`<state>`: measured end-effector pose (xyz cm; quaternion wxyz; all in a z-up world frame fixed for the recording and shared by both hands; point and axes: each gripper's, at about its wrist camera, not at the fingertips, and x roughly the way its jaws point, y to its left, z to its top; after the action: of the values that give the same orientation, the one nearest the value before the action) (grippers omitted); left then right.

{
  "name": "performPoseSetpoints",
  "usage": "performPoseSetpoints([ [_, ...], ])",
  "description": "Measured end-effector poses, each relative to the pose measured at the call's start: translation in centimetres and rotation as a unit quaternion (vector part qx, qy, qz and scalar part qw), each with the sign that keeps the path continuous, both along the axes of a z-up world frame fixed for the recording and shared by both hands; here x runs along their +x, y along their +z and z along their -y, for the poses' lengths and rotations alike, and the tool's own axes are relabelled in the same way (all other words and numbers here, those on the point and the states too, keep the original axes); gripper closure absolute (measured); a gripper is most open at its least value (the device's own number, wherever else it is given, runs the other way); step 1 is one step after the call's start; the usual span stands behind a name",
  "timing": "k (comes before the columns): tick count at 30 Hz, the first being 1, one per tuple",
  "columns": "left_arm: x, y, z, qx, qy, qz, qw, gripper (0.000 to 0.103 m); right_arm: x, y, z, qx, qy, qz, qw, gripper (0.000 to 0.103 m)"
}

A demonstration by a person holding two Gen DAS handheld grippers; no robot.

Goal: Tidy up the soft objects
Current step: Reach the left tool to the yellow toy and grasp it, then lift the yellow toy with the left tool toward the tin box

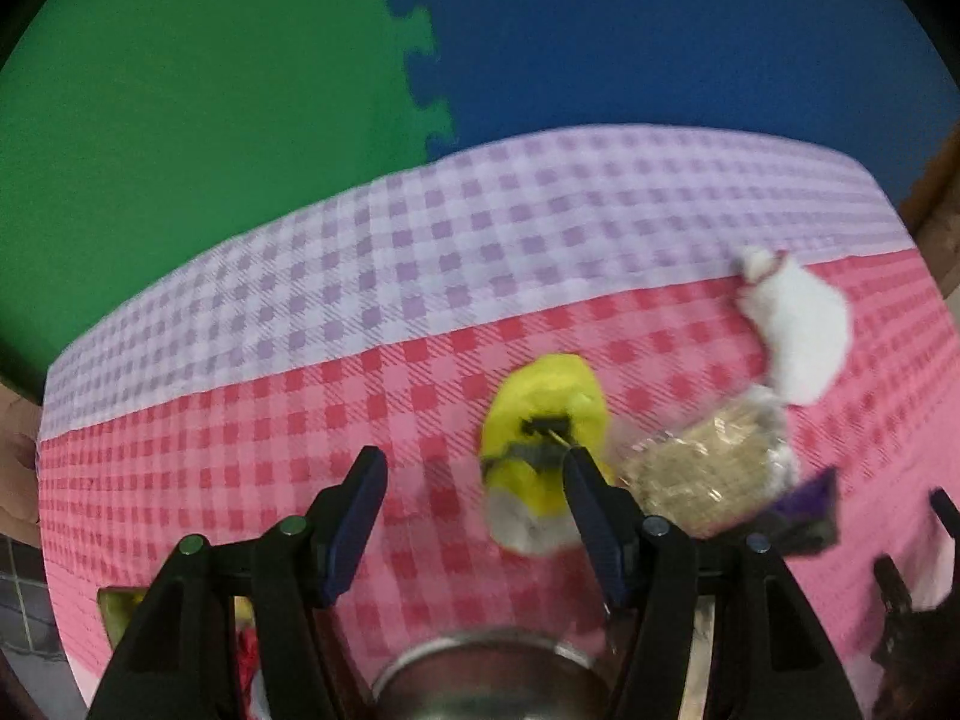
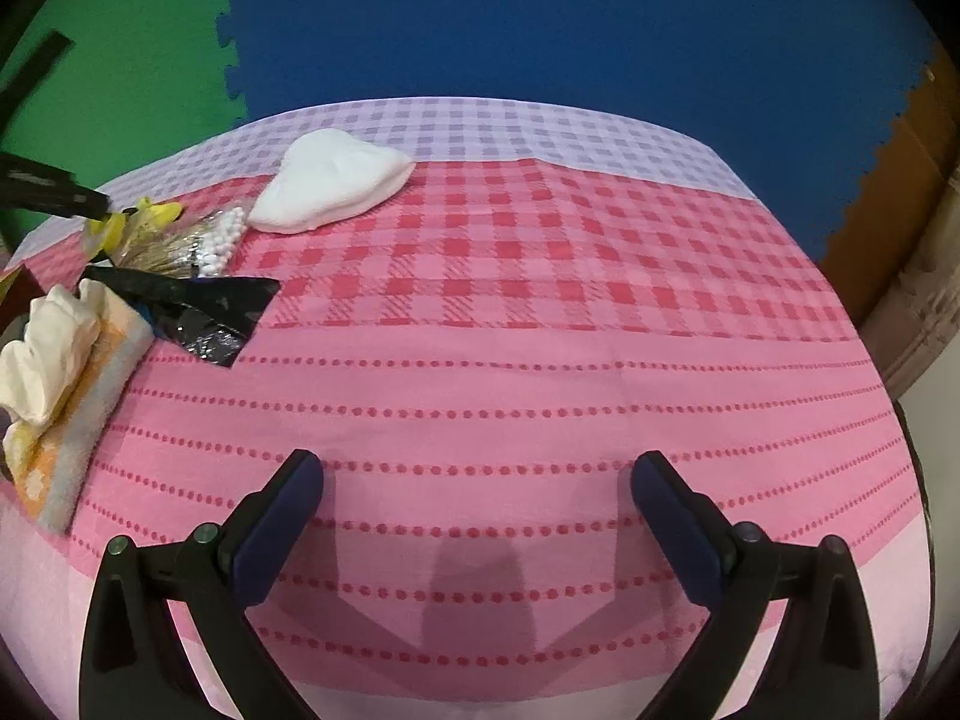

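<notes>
Left wrist view, blurred. Left gripper (image 1: 474,468): jaws parted, nothing between them, above the checked tablecloth (image 1: 372,276). Yellow soft toy (image 1: 549,414): lying on the cloth's red checks, just past the gripper's right-hand finger, which overlaps its edge; contact cannot be judged. White soft lump (image 1: 798,324): on the cloth, beyond the yellow toy to its right. Clear packet of tan sticks (image 1: 702,468): between those two, touching the toy's right side.

Right wrist view. Right gripper (image 2: 477,480): jaws spread wide, empty, over the cloth's dotted pink band. White lump (image 2: 333,183): far on the cloth, at the edge of the lilac checks. Black foil wrapper (image 2: 204,312), cream-and-orange folded cloth (image 2: 60,372): left of the lump, nearer the camera.
</notes>
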<state>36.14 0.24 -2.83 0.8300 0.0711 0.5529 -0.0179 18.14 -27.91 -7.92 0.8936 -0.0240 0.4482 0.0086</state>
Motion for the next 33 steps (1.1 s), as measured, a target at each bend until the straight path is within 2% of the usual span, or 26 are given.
performPoseSetpoints([
  [5,1.9,-1.4,-0.5,-0.003,0.006,-0.009,0.9999,0.041,0.2,0.0,-0.1,0.0,0.01,0.0,1.0,0.001],
  [10,2.9,-2.1,-0.1,0.007,-0.002,0.0,1.0,0.041,0.2,-0.1,-0.2,0.001,0.01,0.0,1.0,0.001],
  [14,2.0,-2.5,0.2,-0.004,-0.014,0.005,0.9999,0.041,0.2,-0.1,-0.2,0.0,0.011,0.0,1.0,0.001],
  [22,0.6,-3.6,-1.0,-0.072,0.006,0.011,0.9974,0.042,0.2,0.0,-0.2,0.0,0.01,0.0,1.0,0.001],
  [23,0.6,-3.6,-1.1,-0.08,0.004,0.011,0.9967,0.052,0.2,0.0,-0.2,0.0,0.01,0.001,1.0,0.001],
  [24,0.5,-3.7,-1.2,-0.098,-0.007,0.009,0.9951,0.072,0.2,0.0,-0.2,0.0,0.01,0.001,1.0,0.001],
  [25,0.4,-3.4,-0.8,-0.12,-0.024,0.008,0.9925,0.082,0.2,0.0,-0.2,0.0,0.01,0.001,1.0,0.001],
  [27,0.3,-3.2,-0.6,-0.118,-0.029,0.016,0.9924,0.087,0.2,0.0,-0.2,0.0,0.01,0.001,1.0,0.001],
  [30,-0.7,-2.5,-1.3,-0.171,-0.031,0.035,0.9841,0.089,0.4,-0.1,-0.2,0.002,0.011,0.0,1.0,0.001],
  [33,-2.1,-1.1,-1.8,-0.18,-0.026,0.057,0.9817,0.089,0.4,-0.1,-0.1,0.003,0.011,-0.001,1.0,0.001],
])
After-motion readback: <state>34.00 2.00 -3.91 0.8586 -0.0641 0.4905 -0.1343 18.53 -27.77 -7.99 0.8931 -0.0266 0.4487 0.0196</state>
